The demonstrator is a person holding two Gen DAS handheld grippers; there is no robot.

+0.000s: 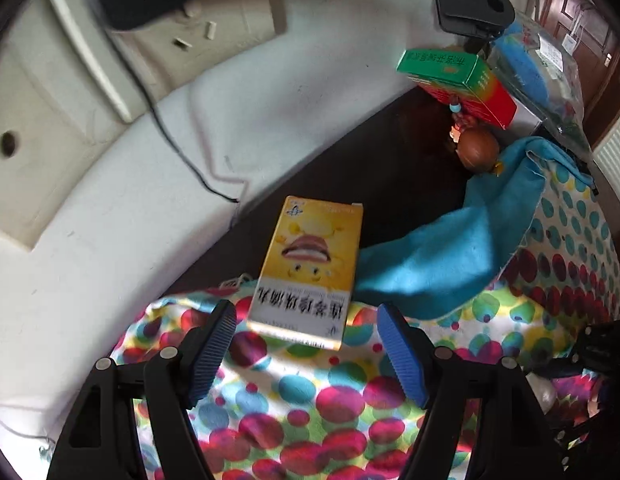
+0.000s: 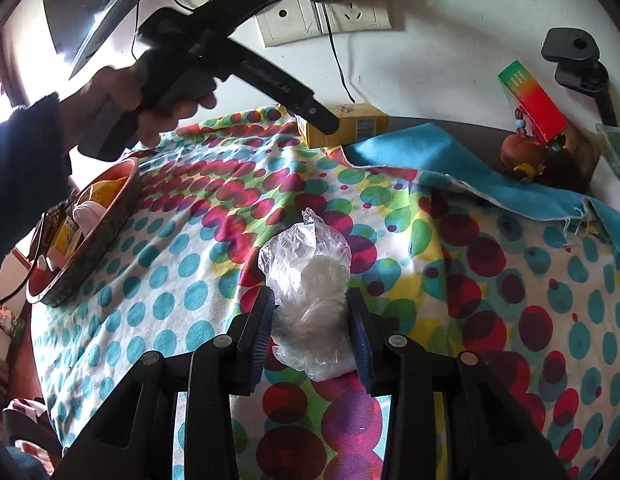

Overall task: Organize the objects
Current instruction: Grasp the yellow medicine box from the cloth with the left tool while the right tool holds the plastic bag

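left wrist view: the left tongs (image 1: 306, 340) stand wide apart with nothing held; a yellow box (image 1: 308, 268) lies just ahead of them and between the lines of the two fingers, touching neither pad, half on the spotted cloth (image 1: 310, 400) and half on the dark counter (image 1: 389, 152). its face shows a cartoon mouth and a row of large chinese characters i cannot read with any certainty. beside it on the right lies one blue cloth (image 1: 449, 248). farther off stand one green box (image 1: 441, 66) on top of one red box (image 1: 481, 100), a small brown figurine (image 1: 475, 148) and a black clamp stand (image 1: 469, 4).

right wrist view: the right tongs (image 2: 311, 320) are nearly closed and pinch one clear plastic bag (image 2: 310, 280) holding something white, both pads pressed into its sides over the spotted cloth. at the far left sits one round basket (image 2: 90, 240) with a few packets in it. a hand (image 2: 122, 108) grips the handle of the other tool, which bears a faint word too blurred to read. two wall sockets (image 2: 321, 16) are on the wall
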